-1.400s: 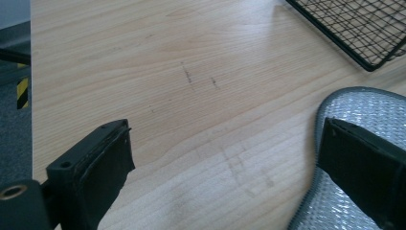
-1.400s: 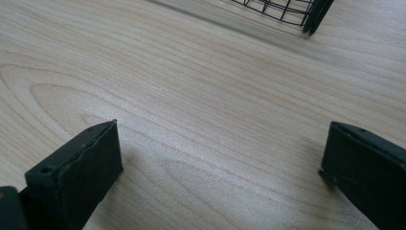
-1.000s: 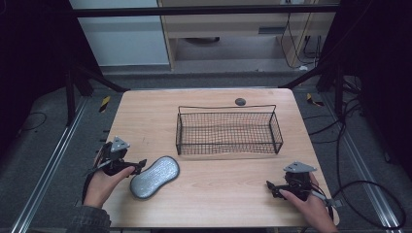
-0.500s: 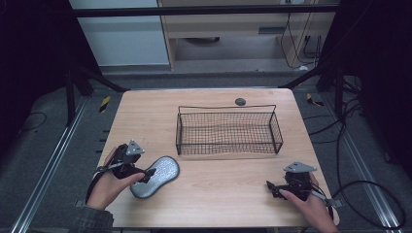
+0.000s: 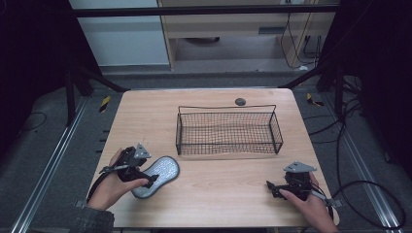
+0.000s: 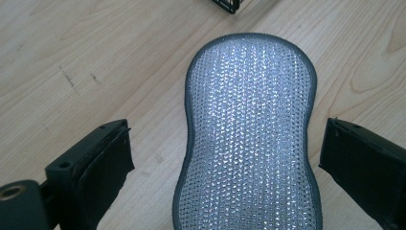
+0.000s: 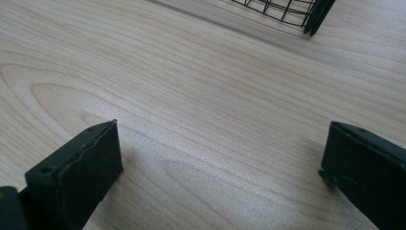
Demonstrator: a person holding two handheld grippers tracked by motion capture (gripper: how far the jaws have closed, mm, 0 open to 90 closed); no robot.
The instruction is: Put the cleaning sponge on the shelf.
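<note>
Light wooden table (image 5: 214,194), grey carpeted floor (image 5: 43,145), pale cabinet (image 5: 121,41) behind, dark surroundings

Light wooden table (image 5: 218,194) carrying three items.
A black wire-mesh basket (image 5: 228,131) is sitting at centre-rear; a grey, peanut-shaped, silvery-textured scrub pad (image 5: 160,174) is lying flat near the front left; a small dark round disc (image 5: 240,101) is resting behind the basket.

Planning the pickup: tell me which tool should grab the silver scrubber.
Left. The left tool is open with its jaws either side of the silver scrubber; the right tool rests over bare table, far across.
</note>
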